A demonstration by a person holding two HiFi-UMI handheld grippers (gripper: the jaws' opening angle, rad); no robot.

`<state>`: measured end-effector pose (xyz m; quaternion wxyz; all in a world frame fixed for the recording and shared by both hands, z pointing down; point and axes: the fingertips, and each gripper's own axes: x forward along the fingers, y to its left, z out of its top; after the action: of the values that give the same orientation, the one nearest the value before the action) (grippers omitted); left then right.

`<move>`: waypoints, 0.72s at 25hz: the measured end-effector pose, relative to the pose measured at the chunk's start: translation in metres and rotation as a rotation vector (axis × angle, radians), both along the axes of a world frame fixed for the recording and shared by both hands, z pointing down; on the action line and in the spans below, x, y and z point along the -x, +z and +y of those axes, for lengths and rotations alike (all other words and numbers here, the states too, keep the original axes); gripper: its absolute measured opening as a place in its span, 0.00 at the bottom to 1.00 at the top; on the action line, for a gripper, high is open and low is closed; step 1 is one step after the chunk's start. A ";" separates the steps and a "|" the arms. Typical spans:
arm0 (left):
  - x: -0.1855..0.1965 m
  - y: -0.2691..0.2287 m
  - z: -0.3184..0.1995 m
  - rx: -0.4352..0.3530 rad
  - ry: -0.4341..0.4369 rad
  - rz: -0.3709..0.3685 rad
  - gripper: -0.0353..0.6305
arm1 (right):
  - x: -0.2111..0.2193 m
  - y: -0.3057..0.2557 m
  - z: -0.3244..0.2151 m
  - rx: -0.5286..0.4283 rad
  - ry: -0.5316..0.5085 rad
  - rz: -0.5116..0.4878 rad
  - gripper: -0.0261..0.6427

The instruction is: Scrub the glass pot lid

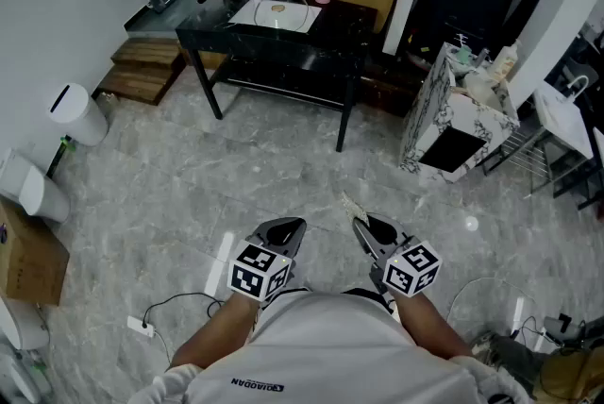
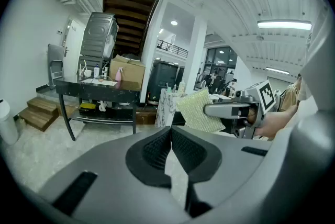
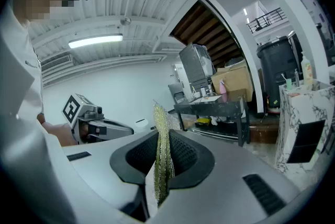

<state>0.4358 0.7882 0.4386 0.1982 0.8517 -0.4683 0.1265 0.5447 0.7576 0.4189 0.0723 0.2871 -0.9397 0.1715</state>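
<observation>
Stands on a grey marbled floor [image 1: 283, 157], well apart from the black table [image 1: 342, 19] at the far side of the room. Holds the left gripper [image 1: 286, 227] and the right gripper [image 1: 366, 225] low against the torso, side by side, tips forward and angled slightly towards each other, forearms [image 1: 219, 336] tucked in.

Clamps a yellow-green scrub pad [image 3: 161, 155] between the right gripper's jaws. Appears in the right gripper view only edge-on, as a thin glittering strip; turns its full knobbly face to the left gripper view, jutting past the jaw tips; shrinks to a pale sliver in the head view. Presses the left gripper's jaws together on nothing (plain in its own view, unreadable from above).

Hides both hands beneath the marker cubes [image 1: 260, 272] in the head view. Leaves the glass pot lid [image 1: 277, 12] hard to make out: at best a faint round shape with a dark knob in the white basin [image 1: 247, 16] on the table, seen from above only, too small to tell in either gripper view.
</observation>
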 end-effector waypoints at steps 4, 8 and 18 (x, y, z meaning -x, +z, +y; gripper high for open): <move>0.009 -0.002 -0.007 0.000 -0.003 -0.018 0.08 | 0.007 -0.002 -0.004 0.000 0.004 0.007 0.15; 0.014 -0.002 -0.010 -0.009 -0.013 -0.012 0.08 | 0.009 -0.001 -0.004 -0.005 0.007 0.011 0.15; 0.031 0.008 -0.020 0.051 -0.055 0.095 0.08 | 0.032 -0.002 -0.008 -0.009 -0.057 -0.005 0.15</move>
<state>0.4049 0.7678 0.4465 0.2454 0.8382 -0.4783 0.0923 0.5128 0.7496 0.4172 0.0733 0.2599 -0.9485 0.1657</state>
